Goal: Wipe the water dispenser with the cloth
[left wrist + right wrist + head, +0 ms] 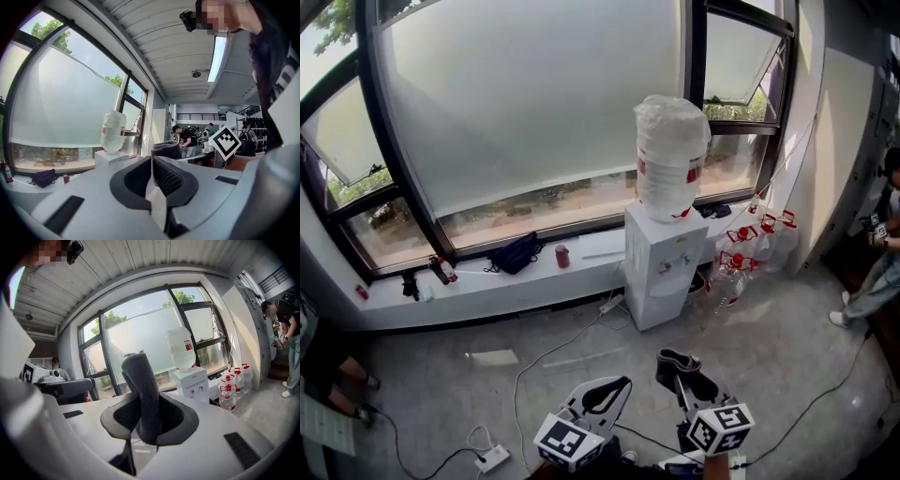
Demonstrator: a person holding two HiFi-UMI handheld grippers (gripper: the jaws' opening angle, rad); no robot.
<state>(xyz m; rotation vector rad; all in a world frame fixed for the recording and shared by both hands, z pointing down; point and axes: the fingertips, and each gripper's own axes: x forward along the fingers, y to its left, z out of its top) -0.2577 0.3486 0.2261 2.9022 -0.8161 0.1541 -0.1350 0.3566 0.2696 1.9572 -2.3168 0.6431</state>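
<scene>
The white water dispenser (662, 264) stands against the window ledge with an upturned clear bottle (671, 155) on top. Both grippers hang low at the bottom of the head view, well short of it. My right gripper (679, 371) is shut on a dark grey cloth (142, 385), which stands up between its jaws. My left gripper (606, 395) is shut with nothing in it; its pads meet along a line (151, 162). The dispenser (192, 382) shows right of the cloth in the right gripper view and the dispenser (112, 157) left of the jaws in the left gripper view.
Several red-capped water jugs (748, 251) stand on the floor right of the dispenser. A black bag (516, 253) and a red can (562, 255) lie on the ledge. Cables and a power strip (492, 457) cross the floor. A person (874, 272) stands at far right.
</scene>
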